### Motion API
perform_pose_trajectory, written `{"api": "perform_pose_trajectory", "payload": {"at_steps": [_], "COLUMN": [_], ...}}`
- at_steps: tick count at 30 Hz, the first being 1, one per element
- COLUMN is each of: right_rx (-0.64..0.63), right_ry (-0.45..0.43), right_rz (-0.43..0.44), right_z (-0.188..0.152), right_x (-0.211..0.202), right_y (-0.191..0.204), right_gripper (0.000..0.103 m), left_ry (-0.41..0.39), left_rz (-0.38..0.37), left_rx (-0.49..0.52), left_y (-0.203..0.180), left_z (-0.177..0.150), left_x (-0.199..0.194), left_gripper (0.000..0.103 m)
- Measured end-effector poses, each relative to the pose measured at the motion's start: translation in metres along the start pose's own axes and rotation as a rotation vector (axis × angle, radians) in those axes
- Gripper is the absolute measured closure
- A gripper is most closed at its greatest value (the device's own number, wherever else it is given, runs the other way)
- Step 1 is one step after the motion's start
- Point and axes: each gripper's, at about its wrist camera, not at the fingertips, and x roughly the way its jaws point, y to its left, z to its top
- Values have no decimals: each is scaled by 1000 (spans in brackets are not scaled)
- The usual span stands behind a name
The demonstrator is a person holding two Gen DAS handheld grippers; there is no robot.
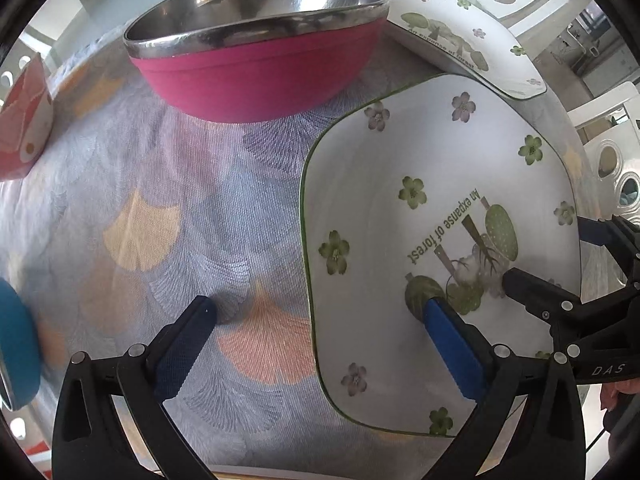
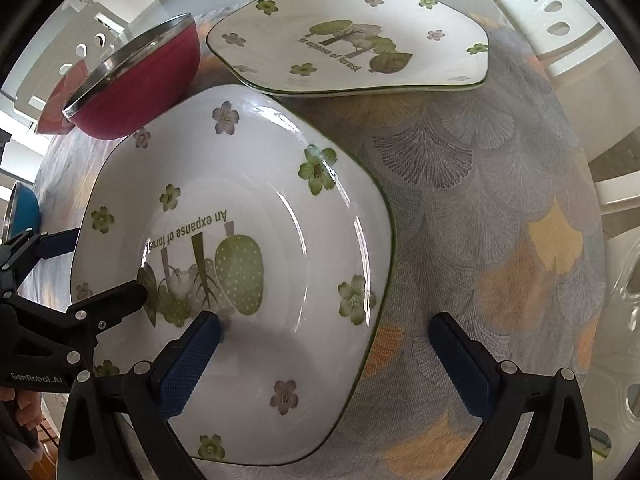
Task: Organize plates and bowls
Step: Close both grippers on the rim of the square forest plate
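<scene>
A white square floral plate (image 1: 400, 248) (image 2: 256, 208) lies on the patterned tablecloth. My left gripper (image 1: 320, 308) is open, its right finger over the plate's left edge and its left finger over the cloth. My right gripper (image 2: 324, 324) is open and straddles the plate's right edge, its left finger above the plate's middle. A pink bowl with a steel inside (image 1: 256, 48) (image 2: 140, 84) stands behind the plate. A second white floral plate (image 1: 464, 28) (image 2: 352, 36), which looks stacked on another, lies at the back.
A blue bowl (image 1: 16, 344) (image 2: 22, 208) sits at the left edge. A red-and-white cup (image 1: 24, 116) stands at the far left. White perforated chairs (image 2: 560, 12) surround the table. The tablecloth (image 2: 500, 200) covers the table to the right of the plate.
</scene>
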Motion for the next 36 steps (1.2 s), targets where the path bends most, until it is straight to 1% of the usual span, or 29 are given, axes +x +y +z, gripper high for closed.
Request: {"api": "perform_pose_trajectory", "payload": {"at_steps": [5, 6, 8, 9, 10, 11, 12, 13, 14, 17, 19, 21, 22, 24, 26, 28, 32, 34, 36], "right_rx": [20, 33, 28, 5, -8, -6, 23, 42, 54, 79, 115, 174, 191, 198, 166, 144, 126, 111, 100], "right_ry": [-8, -11, -26, -53, -69, -67, -64, -67, -73, -70, -64, -60, -61, -51, -45, -44, -66, -74, -80], "right_rz": [3, 3, 5, 26, 48, 33, 46, 63, 70, 91, 130, 199, 221, 253, 245, 256, 273, 273, 279], "right_z": [-2, 5, 6, 6, 6, 6, 6, 6, 5, 2, -1, -5, -7, -10, -13, -13, -14, -16, -16], "right_x": [-2, -2, -5, -12, -16, -17, -16, -16, -16, -18, -20, -23, -23, -24, -26, -29, -40, -48, -54], "right_y": [-2, -2, -1, 3, 7, 8, 5, 2, -1, -8, -14, -23, -25, -23, -14, -7, 8, 20, 24], "right_gripper": [0, 0, 8, 29, 47, 47, 47, 48, 50, 58, 61, 64, 66, 67, 67, 67, 67, 67, 67], "left_ry": [-12, -16, -36, -46, -62, -73, -83, -89, -90, -91, -92, -79, -81, -88, -87, -97, -101, -110, -117], "left_rz": [2, 1, 3, -1, -7, -8, -16, -28, -46, -44, -68, -79, -69, -49, -51, -53, -43, -53, -54], "left_rx": [-28, -38, -34, -27, -14, -1, 11, 17, 16, -6, -33, -66, -63, -41, -50, -71, -90, -110, -118], "left_y": [4, 6, 3, 2, -1, -4, -7, -9, -12, -13, -10, -4, -3, -2, 3, 10, 19, 24, 29], "left_z": [-1, 1, 1, 1, 2, 3, 3, 4, 3, 4, 6, 4, 3, 0, -6, -11, -16, -21, -26], "left_x": [-1, -2, -3, -5, -8, -11, -14, -15, -16, -16, -17, -19, -20, -22, -26, -30, -36, -42, -47], "left_gripper": [0, 0, 2, 10, 23, 29, 44, 55, 59, 60, 61, 61, 61, 61, 61, 61, 61, 61, 61]}}
